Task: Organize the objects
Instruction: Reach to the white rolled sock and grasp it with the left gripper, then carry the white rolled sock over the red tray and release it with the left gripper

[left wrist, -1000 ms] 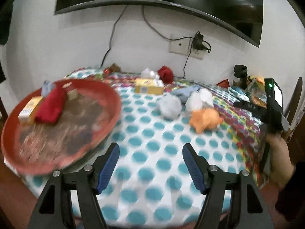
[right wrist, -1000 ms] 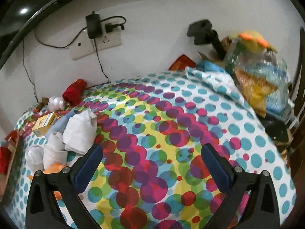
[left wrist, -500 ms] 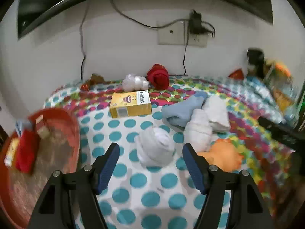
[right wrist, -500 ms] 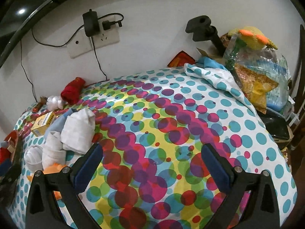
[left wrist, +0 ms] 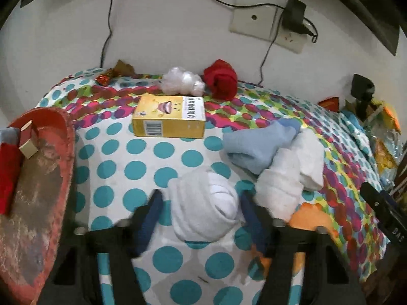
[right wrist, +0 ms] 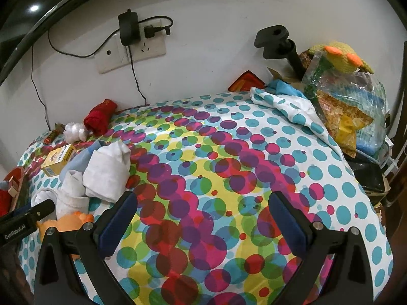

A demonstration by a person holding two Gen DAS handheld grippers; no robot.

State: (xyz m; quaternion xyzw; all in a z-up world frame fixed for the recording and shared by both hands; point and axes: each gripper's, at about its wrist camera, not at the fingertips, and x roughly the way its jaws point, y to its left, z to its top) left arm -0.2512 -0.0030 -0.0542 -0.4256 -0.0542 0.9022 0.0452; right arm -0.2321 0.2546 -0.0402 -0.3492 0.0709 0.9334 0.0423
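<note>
My left gripper point(left wrist: 201, 212) straddles the rolled white sock point(left wrist: 204, 204) on the dotted bench point(left wrist: 142, 167), its jaws just closing in, the right pad at the sock, the left a little off. My right gripper point(right wrist: 203, 218) hangs wide open over bare cloth. The red tray point(left wrist: 51, 167) sits left.

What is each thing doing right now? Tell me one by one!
left gripper: jaws just been closing, rolled white sock between them
rolled white sock: lying on the cloth, rolled up
right gripper: open, empty
yellow box: lying flat, closed
red tray: holds a red cloth and a small box
black charger: plugged into the wall socket
</note>
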